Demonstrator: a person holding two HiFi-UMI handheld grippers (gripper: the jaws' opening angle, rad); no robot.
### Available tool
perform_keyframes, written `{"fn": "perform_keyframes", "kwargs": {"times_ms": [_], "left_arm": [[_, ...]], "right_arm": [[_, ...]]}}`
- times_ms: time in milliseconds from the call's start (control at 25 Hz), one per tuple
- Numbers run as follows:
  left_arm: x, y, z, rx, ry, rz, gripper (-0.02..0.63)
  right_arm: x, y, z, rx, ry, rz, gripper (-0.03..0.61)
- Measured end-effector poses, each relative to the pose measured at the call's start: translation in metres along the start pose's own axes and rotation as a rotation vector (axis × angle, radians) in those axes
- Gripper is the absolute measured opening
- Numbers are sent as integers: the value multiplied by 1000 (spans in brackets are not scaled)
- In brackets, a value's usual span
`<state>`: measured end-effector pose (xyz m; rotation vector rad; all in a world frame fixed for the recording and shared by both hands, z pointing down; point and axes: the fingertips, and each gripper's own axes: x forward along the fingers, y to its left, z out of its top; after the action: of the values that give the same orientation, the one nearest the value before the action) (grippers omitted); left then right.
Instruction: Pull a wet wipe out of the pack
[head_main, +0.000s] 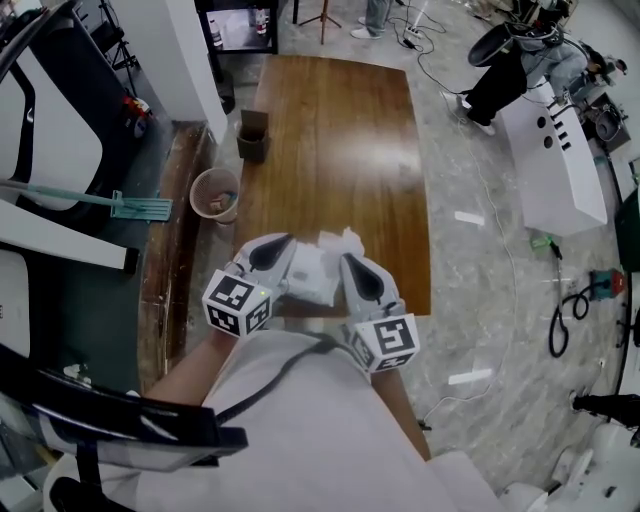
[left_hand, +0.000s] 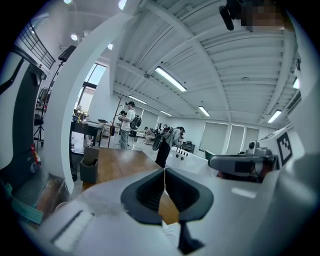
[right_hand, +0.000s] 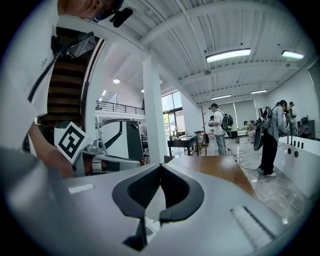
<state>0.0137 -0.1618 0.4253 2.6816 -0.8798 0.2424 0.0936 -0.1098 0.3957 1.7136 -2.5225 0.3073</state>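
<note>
The white wet-wipe pack (head_main: 312, 272) (crumpled white wipe (head_main: 342, 240) poking up) hangs over the brown wooden bench's (head_main: 330, 150) near edge. The left gripper's (left_hand: 164, 172) jaws meet tip to tip, and the right gripper's (right_hand: 160, 167) jaws pinch the pack.

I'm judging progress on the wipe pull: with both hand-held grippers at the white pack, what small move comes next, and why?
Probably ease the right hand-held gripper away from the left hand-held gripper. Both show jaws tip to tip, flanking the soft white wet-wipe pack over the brown wooden table, a crumpled white wipe sticking out. Whether either pinches it is unclear.
</note>
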Motion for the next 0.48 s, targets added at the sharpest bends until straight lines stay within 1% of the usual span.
{"fn": "perform_keyframes", "kwargs": {"times_ms": [480], "left_arm": [[1,11,-1,-6,5,-7,9]], "right_arm": [[8,0,4,-5,-2,-14,9]]}}
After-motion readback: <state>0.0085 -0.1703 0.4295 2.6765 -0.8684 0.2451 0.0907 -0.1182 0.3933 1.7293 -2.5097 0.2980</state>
